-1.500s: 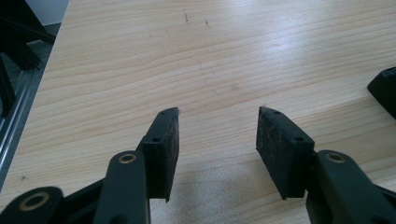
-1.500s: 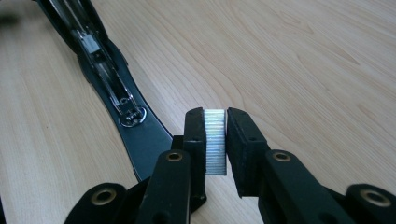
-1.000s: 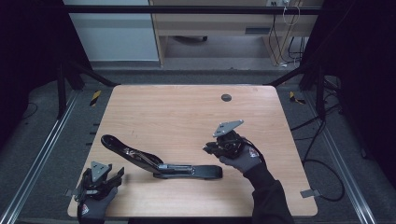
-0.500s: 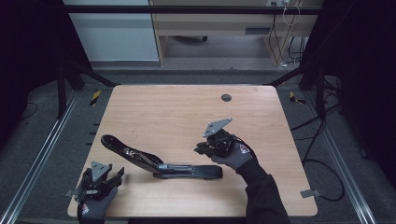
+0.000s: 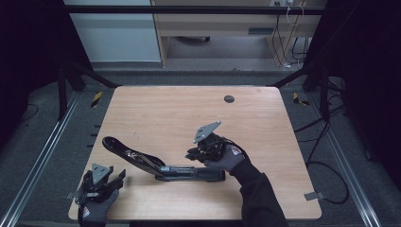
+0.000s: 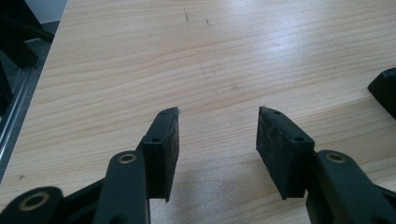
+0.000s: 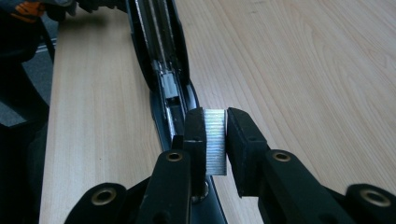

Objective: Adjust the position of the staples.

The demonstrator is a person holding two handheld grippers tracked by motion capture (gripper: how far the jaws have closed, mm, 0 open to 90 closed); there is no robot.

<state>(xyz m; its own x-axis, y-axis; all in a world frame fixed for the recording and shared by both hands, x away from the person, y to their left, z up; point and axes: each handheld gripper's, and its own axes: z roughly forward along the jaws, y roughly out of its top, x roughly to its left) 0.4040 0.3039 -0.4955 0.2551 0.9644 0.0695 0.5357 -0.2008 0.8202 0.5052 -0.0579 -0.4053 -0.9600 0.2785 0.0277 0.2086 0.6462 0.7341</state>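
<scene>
A black stapler [image 5: 161, 165] lies swung open on the wooden table [image 5: 179, 118], its staple channel facing up. My right gripper [image 5: 193, 154] hovers just over the stapler's middle, shut on a silver strip of staples [image 7: 215, 149]. In the right gripper view, my gripper [image 7: 215, 130] holds the strip directly above the channel of the stapler [image 7: 161, 56], which runs away up the frame. My left gripper [image 5: 116, 176] rests at the table's front left corner. Its jaws [image 6: 215, 144] stand open over bare wood. The stapler's end [image 6: 385, 88] pokes in at the right.
A round black grommet [image 5: 229, 99] sits near the table's far edge. Metal frame rails [image 5: 42, 156] run along the left side, and cables [image 5: 326, 156] trail on the floor at the right. Cabinets stand beyond the table.
My right gripper has moved left and slightly down with the staple strip, from beside the stapler to over its middle. The left gripper has not moved.
</scene>
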